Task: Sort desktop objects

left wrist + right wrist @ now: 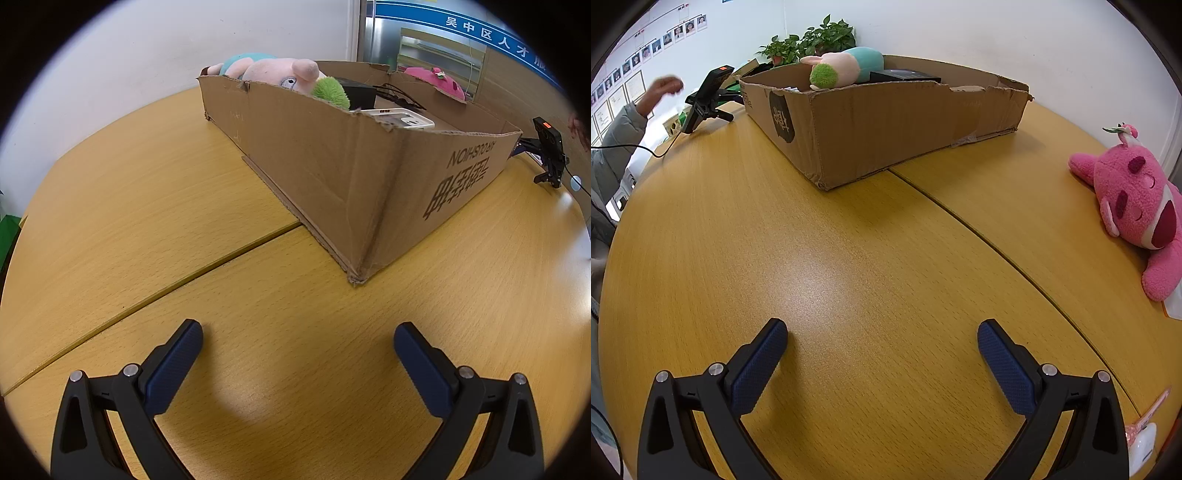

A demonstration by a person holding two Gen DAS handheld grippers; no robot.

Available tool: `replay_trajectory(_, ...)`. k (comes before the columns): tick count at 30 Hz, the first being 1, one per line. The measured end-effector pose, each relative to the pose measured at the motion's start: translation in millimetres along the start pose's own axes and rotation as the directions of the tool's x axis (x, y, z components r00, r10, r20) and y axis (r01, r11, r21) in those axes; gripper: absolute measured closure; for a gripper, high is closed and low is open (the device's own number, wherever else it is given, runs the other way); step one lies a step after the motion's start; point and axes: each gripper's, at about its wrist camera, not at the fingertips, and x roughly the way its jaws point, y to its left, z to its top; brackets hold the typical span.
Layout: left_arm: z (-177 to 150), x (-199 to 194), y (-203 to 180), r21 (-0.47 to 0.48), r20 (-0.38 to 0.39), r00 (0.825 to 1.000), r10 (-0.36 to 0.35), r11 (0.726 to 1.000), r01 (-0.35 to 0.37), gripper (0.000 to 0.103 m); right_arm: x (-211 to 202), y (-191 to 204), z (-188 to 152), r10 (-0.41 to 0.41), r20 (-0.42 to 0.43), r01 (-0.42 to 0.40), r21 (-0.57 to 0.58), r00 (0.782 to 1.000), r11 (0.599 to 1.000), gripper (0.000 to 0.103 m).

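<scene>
Two black grippers with blue ribbed pads, left gripper [298,341] and right gripper [882,338], are hovering, jaws apart, holding nothing. Bare yellow wood-grain table [849,258] is lying before the torn brown cardboard box [886,122]; right of the box, a fuzzy pink plush bear [1137,206] is lying near the table's edge.

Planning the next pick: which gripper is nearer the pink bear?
Right. The pink bear lies on the table ahead and right of the open right gripper; the left gripper sits beyond the box from it.

A shallow, torn-edged cardboard box [886,122] sits on the wooden table, holding a pink pig plush [275,74], a green fuzzy ball [330,92], a black device [360,92] and a white gadget [404,119]. A pink bear plush [1137,206] lies on the table, well apart from the box.
</scene>
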Motion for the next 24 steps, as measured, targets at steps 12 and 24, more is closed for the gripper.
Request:
replay_trajectory(12, 6.9, 6.3, -6.3, -0.070, -0.001, 0.999, 0.053, 0.996, -0.053, 0.000, -1.3, -1.6, 2.1, 0.001, -0.002, -0.001, -0.002, 1.000, 1.000, 0.000)
replay_trajectory(24, 9.0, 7.6, -4.3, -0.078, -0.001, 0.998, 0.057, 0.995, -0.057, 0.000, -3.1, -1.6, 0.7, 0.001, -0.002, -0.001, -0.002, 1.000, 1.000, 0.000)
